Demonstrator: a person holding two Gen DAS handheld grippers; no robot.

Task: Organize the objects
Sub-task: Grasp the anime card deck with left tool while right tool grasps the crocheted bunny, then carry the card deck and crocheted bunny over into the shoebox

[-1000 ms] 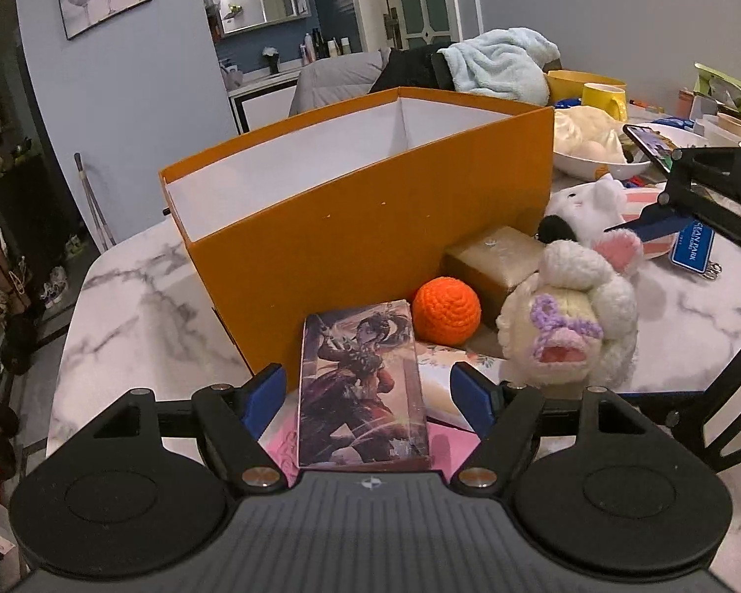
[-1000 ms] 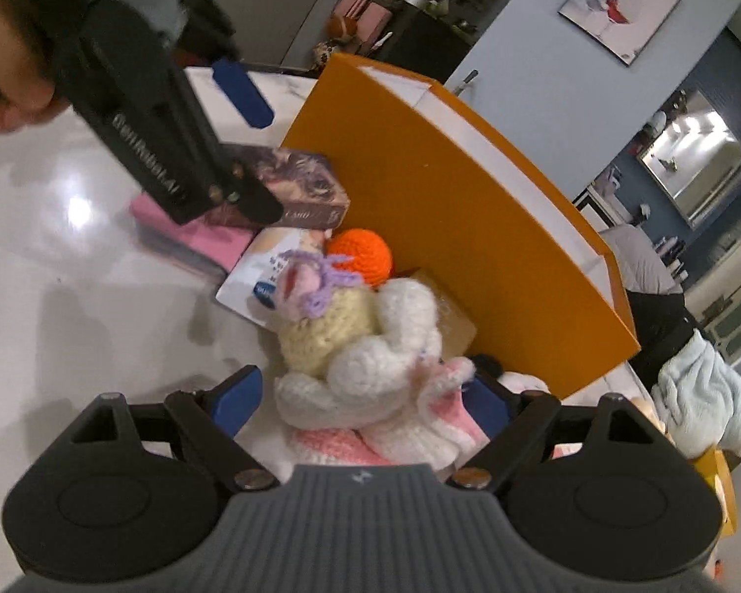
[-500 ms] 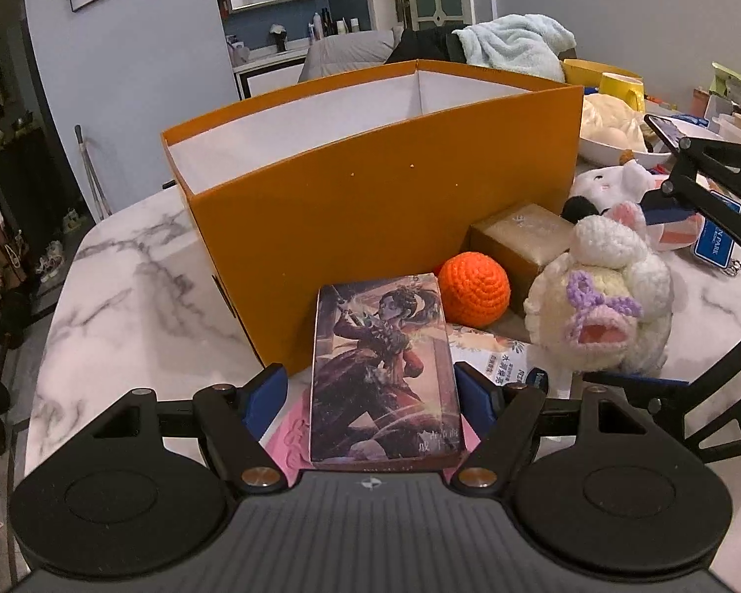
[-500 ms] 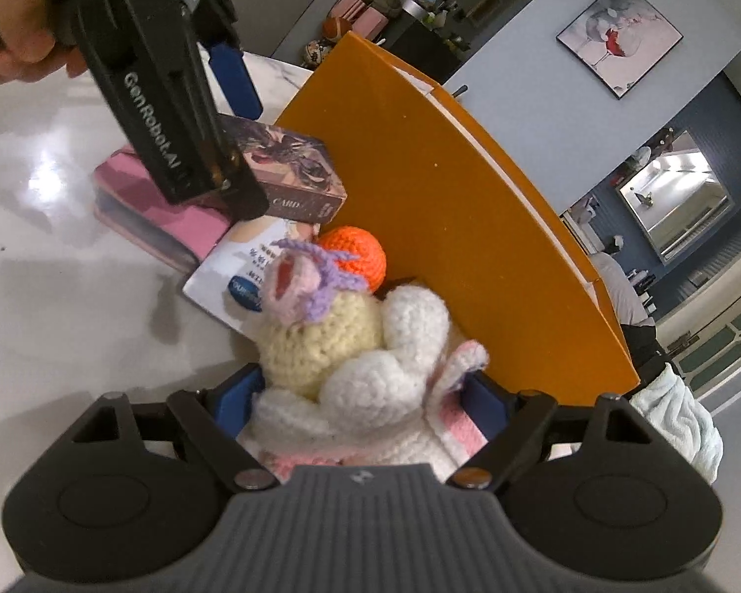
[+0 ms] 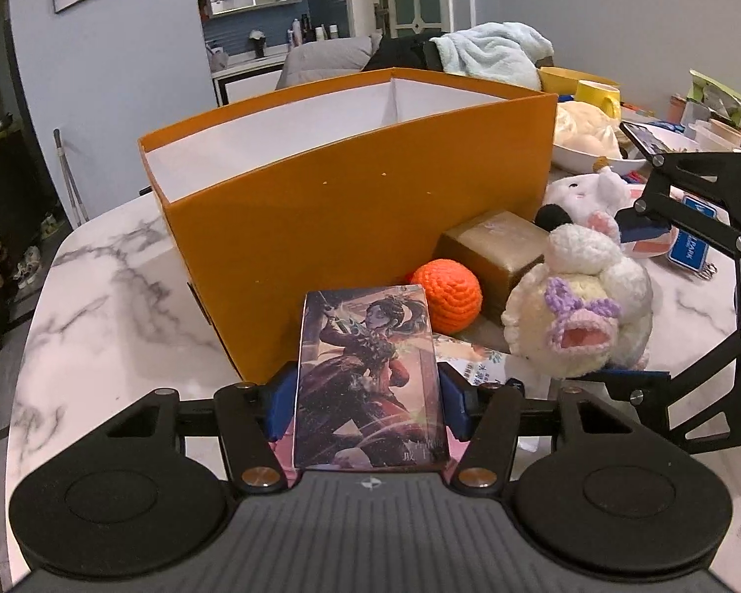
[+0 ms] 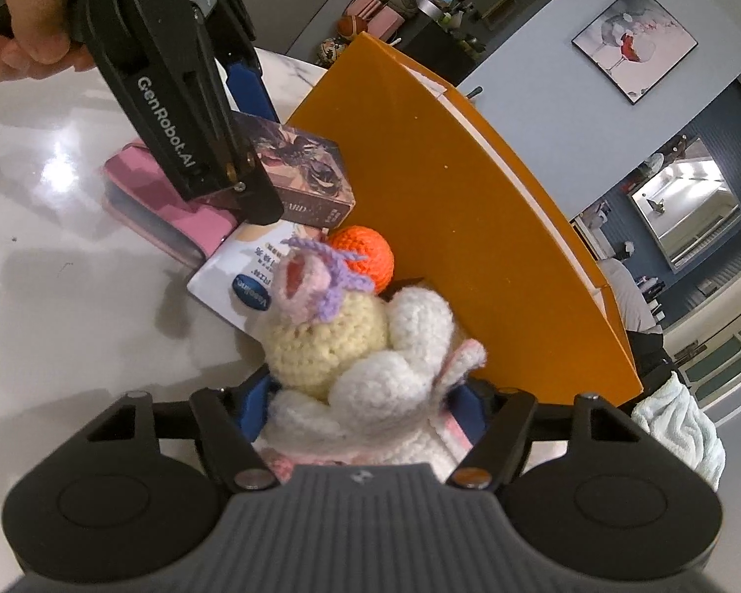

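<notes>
My right gripper [image 6: 360, 410]: jaws closing w/ crochet plush toy [image 6: 365, 346] between the blue pads, wool bulging over both; can't tell if pads press yet. Toy cream & white, pink mouth w/ purple trim facing up-left. Orange yarn ball [image 6: 370, 254] just behind it, touching orange box [image 6: 469, 227] wall. Left gripper [image 6: 252, 138] top left, hand [image 6: 29, 24] on its grip, jaws closing w/ illustrated card box [image 6: 306, 168] between them. Pink case [image 6: 173, 207] flat under it on marble table [image 6: 74, 321]; Vaseline packet [image 6: 242, 276] beside.
</notes>
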